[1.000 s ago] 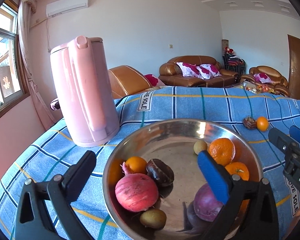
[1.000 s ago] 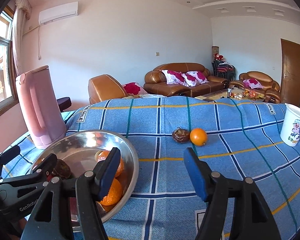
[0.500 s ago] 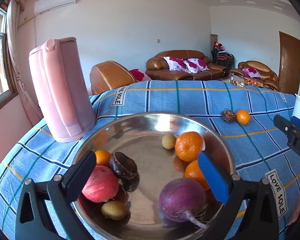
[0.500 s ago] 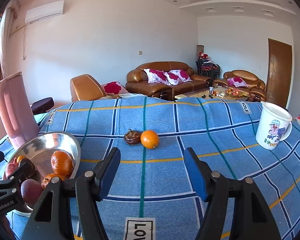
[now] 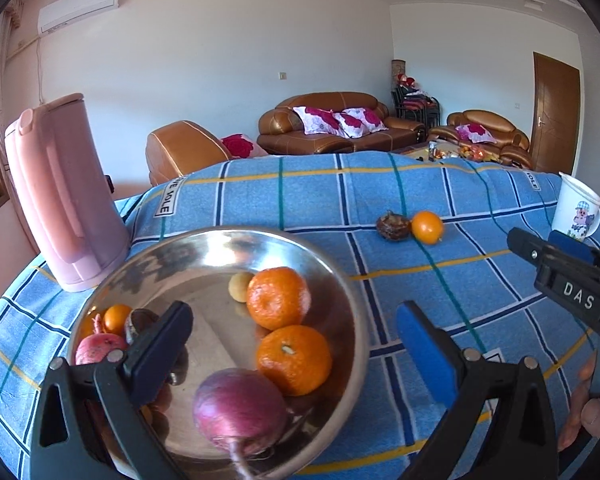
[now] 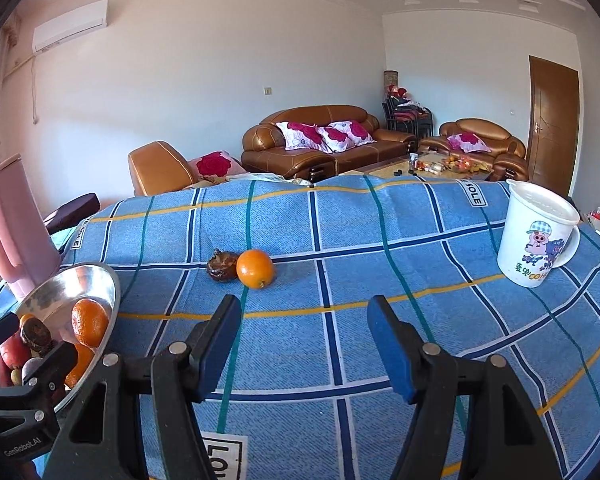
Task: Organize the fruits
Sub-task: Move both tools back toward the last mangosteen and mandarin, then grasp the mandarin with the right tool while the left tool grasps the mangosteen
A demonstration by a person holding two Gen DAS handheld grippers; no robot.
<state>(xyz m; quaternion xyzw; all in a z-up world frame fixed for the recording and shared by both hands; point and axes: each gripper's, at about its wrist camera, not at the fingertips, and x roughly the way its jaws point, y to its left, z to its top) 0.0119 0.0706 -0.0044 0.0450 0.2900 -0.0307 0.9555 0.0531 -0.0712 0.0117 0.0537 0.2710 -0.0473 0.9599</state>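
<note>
From the left wrist: the left gripper [image 5: 292,334], jaws apart and empty, hovered over the steel bowl [image 5: 356,320]; the loose orange [image 5: 427,227] lay beyond the bowl, to its right.

From the right wrist: the right gripper [image 6: 302,332], open and empty, faced that orange [image 6: 255,269] just ahead-left, nearer.

Ahead of the right gripper [image 6: 302,344], slightly left of its jaws, the orange [image 6: 255,268] touches the shrivelled fruit [image 6: 221,265] on its left. The mug [image 6: 537,234] stands far right; the bowl [image 6: 104,280] lies left, before the kettle [image 6: 14,228].
</note>
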